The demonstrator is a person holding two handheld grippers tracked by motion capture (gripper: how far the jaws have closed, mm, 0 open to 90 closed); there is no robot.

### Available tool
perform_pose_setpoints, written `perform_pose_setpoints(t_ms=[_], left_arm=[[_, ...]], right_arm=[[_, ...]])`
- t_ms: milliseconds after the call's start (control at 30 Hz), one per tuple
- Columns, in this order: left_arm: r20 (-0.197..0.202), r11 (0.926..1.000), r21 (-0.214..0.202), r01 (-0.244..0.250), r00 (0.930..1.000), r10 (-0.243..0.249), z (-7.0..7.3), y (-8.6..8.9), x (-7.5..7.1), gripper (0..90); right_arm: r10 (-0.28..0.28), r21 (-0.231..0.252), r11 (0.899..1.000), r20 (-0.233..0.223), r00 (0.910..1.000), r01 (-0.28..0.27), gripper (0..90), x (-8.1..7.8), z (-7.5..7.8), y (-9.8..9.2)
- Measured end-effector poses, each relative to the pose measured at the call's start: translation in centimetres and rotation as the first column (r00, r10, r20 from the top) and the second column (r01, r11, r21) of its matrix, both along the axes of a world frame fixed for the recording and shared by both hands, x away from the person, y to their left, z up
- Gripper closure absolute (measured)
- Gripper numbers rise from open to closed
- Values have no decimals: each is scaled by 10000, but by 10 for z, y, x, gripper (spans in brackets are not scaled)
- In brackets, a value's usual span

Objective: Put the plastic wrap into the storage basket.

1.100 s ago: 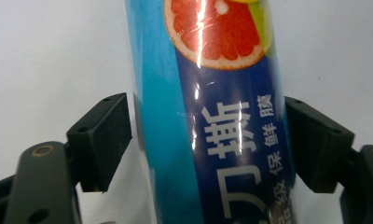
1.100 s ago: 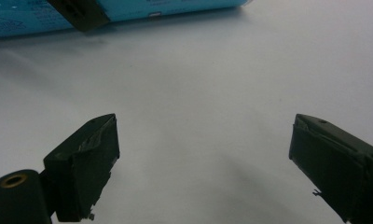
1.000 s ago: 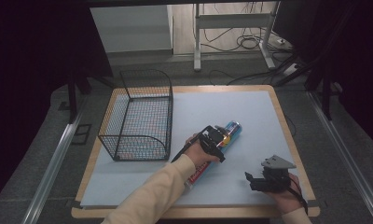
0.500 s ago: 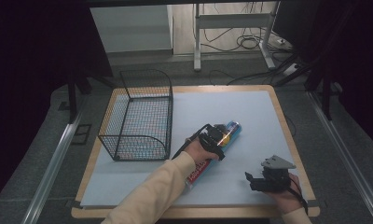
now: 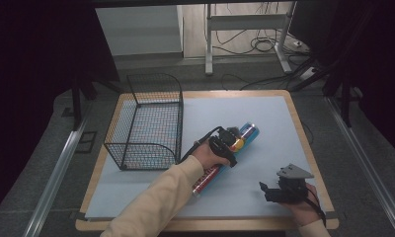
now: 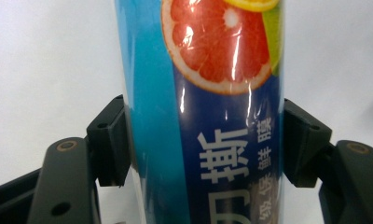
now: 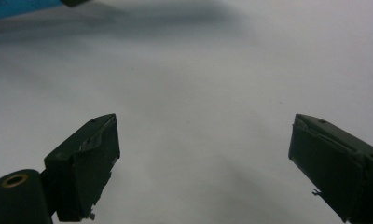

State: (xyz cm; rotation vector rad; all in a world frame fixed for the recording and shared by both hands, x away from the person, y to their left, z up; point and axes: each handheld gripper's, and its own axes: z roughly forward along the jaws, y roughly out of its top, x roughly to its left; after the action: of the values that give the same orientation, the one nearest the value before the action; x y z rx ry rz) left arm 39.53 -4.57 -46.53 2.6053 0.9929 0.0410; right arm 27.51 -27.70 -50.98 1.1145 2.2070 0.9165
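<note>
A long roll of cling film [image 5: 249,133], blue with a grapefruit picture and a red near end, lies slantwise on the pale blue mat, right of the basket. My left gripper [image 5: 230,140] sits over its middle. In the left gripper view both pads press the roll's [image 6: 208,116] sides; the jaws have just been closing on it, so the left gripper [image 6: 203,135] is shut on the roll. My right gripper [image 5: 265,190] rests near the table's front right corner. Its jaws stand wide open over bare mat in the right gripper view [image 7: 203,154], with nothing between them.
A black wire basket [image 5: 146,123] stands at the mat's left side, its open top facing up. The wooden table edge [image 5: 304,148] frames the mat [image 5: 264,113]. Metal rails run along the floor on both sides, and desk legs and cables lie beyond the far edge.
My left hand has edged slightly up the picture with its gripper on the roll. The right gripper has kept its place.
</note>
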Motion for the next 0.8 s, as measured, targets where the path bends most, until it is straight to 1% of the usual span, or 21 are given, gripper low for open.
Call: perform_pose_setpoints(t_ms=[33,67,200,267,333,367,500,533,567,633,667,700,800], left_arm=[[79,10000,-82,18,10000,-17,6,3,0,311],[79,10000,-82,18,10000,-17,6,3,0,311],[264,9998,-193,38,9996,-33,20,9,0,313],[378,9994,-342,64,9993,-51,26,13,0,314],[442,9989,-459,18,9990,2,31,16,0,315],[525,9983,-584,-53,9986,84,34,19,0,315],[569,9979,-639,-98,9983,134,38,23,0,316],[603,9982,-593,-30,9982,65,39,24,1,316],[659,9981,-612,-57,9978,98,41,25,0,316],[737,9979,-643,-111,9972,159,45,28,0,317],[838,9972,-736,-136,9963,198,50,31,0,317],[838,9972,-736,-136,9963,198,50,31,0,317],[925,9971,-750,-138,9955,207,56,34,-1,317]], right_arm=[[-2,20,10000,-6,10000,2,88,0,0,0],[1,14,10000,7,10000,-1,88,0,0,0],[6,22,10000,6,10000,-6,88,0,0,0],[9,12,10000,-4,10000,-9,87,0,0,0],[4,14,10000,-17,10000,-4,88,0,0,0],[6,4,10000,-24,10000,-6,88,0,0,0],[2,6,10000,-21,10000,-2,88,0,0,0],[-7,10,10000,-21,10000,7,88,0,0,0],[-13,15,10000,-11,10000,13,88,0,0,0],[-19,18,10000,-14,10000,19,88,0,0,0],[-20,10,10000,-38,10000,20,88,0,0,0],[-20,10,10000,-38,10000,20,88,0,0,0],[-20,-22,10000,-20,10000,20,88,0,0,0]])
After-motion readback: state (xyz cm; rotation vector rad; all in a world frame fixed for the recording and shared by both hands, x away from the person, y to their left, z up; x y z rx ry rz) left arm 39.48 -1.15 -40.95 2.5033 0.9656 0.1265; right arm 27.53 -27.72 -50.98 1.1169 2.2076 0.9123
